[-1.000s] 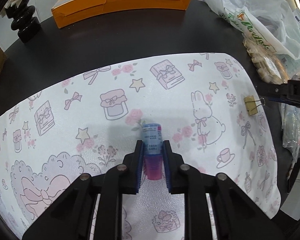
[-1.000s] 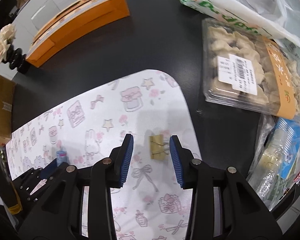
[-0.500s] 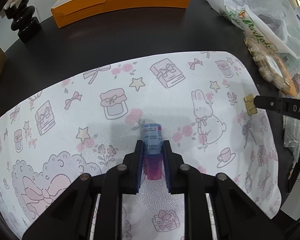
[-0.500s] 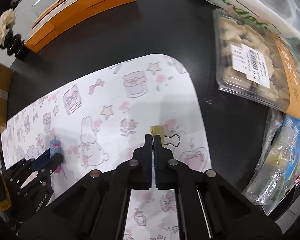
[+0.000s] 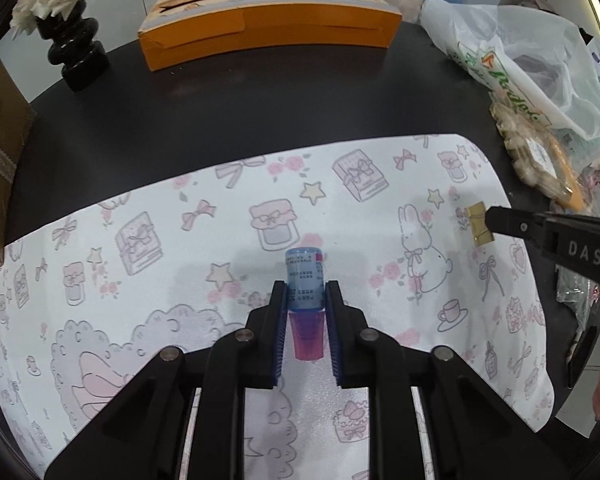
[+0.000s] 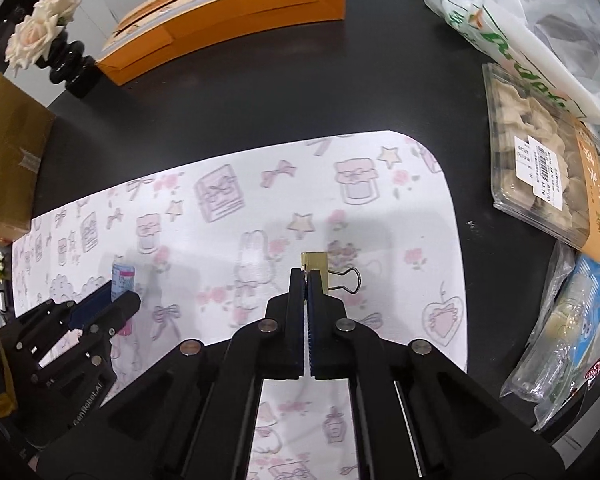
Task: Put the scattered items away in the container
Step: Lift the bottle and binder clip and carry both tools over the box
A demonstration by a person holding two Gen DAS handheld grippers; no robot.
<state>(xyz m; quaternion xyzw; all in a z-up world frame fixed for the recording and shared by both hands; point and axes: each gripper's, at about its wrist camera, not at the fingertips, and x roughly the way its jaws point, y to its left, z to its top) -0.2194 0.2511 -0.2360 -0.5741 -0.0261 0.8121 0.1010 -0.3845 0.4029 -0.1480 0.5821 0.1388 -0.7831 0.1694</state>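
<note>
Since one second ago, both grippers have risen above the surface, the far table edge now in view, and the right gripper, then open around the binder clip, is now clamped on it. Black table (image 5: 260, 104): bears all items; a long orange box (image 5: 268, 20) lies along its far edge, with a black vase of pale roses (image 5: 76, 52) to that box's left and a brown carton (image 6: 8, 152) at the left margin. Patterned mat (image 5: 172, 240): white with pink motifs, covering the near half of the table. Plastic bag (image 6: 540, 20) and clear food tray (image 6: 548, 168): on bare tabletop to the right of the mat. Left gripper (image 5: 305, 296): fingers pressed against both sides of the small bottle (image 5: 304, 280), which has a blue label and a pink lower end and points forward between the pads. Right gripper (image 6: 307, 284): fingers together, pinching the gold binder clip (image 6: 315, 264) above the mat's right portion; one wire handle projects to the right.
</note>
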